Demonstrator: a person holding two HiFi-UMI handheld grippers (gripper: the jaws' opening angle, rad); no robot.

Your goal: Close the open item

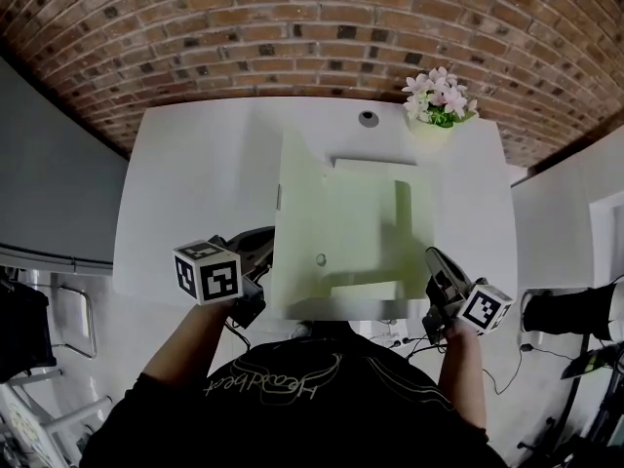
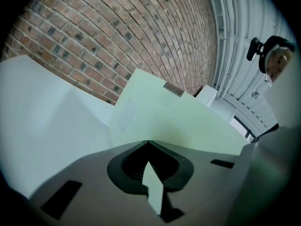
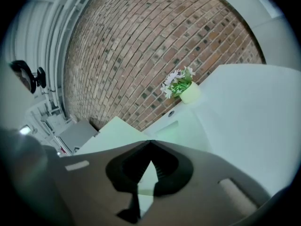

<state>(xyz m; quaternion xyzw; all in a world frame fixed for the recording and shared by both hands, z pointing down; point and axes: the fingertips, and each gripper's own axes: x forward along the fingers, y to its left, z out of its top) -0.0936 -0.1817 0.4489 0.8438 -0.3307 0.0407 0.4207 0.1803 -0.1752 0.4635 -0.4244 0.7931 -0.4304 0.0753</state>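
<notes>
A pale green box file (image 1: 351,232) lies open on the white table (image 1: 195,183). Its cover (image 1: 292,213) stands raised along the left side, and a round finger hole (image 1: 321,259) shows near the front. My left gripper (image 1: 263,247) is right beside the cover's lower left edge, with its tips together. In the left gripper view the cover (image 2: 164,121) fills the space beyond the left gripper (image 2: 148,142). My right gripper (image 1: 434,259) sits by the file's front right corner, also with its tips together. In the right gripper view the right gripper (image 3: 150,141) points at the file (image 3: 117,135).
A small pot of pink and white flowers (image 1: 436,115) stands at the table's back right, also seen in the right gripper view (image 3: 186,92). A round cable hole (image 1: 368,118) lies beside it. A brick wall (image 1: 312,27) runs behind the table. Dark equipment (image 1: 575,312) sits on the floor at right.
</notes>
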